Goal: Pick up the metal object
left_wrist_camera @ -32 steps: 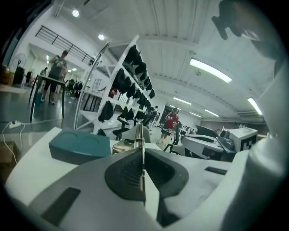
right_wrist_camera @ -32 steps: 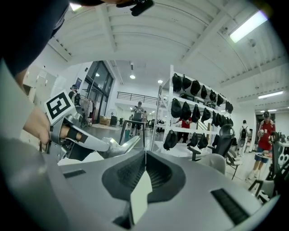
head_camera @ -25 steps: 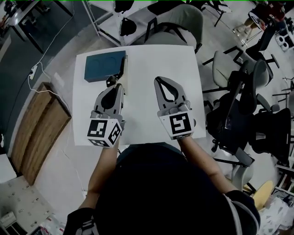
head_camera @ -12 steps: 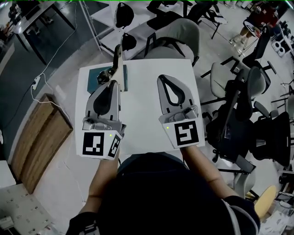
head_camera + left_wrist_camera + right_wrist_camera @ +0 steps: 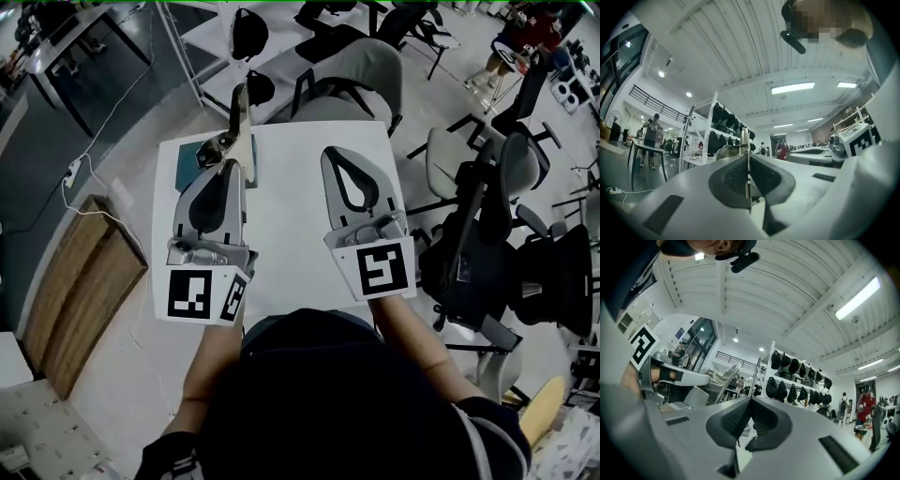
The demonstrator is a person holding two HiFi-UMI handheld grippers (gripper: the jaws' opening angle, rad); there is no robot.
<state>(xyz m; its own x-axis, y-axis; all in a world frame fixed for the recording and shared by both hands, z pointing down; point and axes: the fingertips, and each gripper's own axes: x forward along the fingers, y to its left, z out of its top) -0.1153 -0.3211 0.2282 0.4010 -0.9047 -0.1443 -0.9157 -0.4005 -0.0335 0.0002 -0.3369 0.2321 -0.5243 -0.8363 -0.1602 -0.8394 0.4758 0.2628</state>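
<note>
Head view has both my hand-held grippers over the white counter (image 5: 291,244), side by side and pointing toward its far edge. My left hand-held gripper (image 5: 231,161) is over the counter's left half. Its jaws are pressed together on the metal object (image 5: 240,111), a thin flat strip with a wider plate part near the jaw tips. The strip stands out past the jaw tips and, seen from above, crosses the counter's far left edge.

Left gripper view gives the grip up close. The thin edge of the metal runs straight down between the two dark pads (image 5: 732,176) with no gap on either side. Its upper end rises above them against a rack of black bags (image 5: 723,135) well beyond the counter.

My right hand-held gripper (image 5: 335,155) is over the counter's right half. In the right gripper view its jaws meet at the tips with nothing between them.

A teal flat case (image 5: 190,155) lies on the counter's far left corner, partly covered from above by my left hand-held gripper. A grey chair (image 5: 361,70) stands just beyond the counter's far edge. Black office chairs (image 5: 506,234) crowd the floor to the counter's right, and a wooden board (image 5: 80,272) lies on the floor to its left.
</note>
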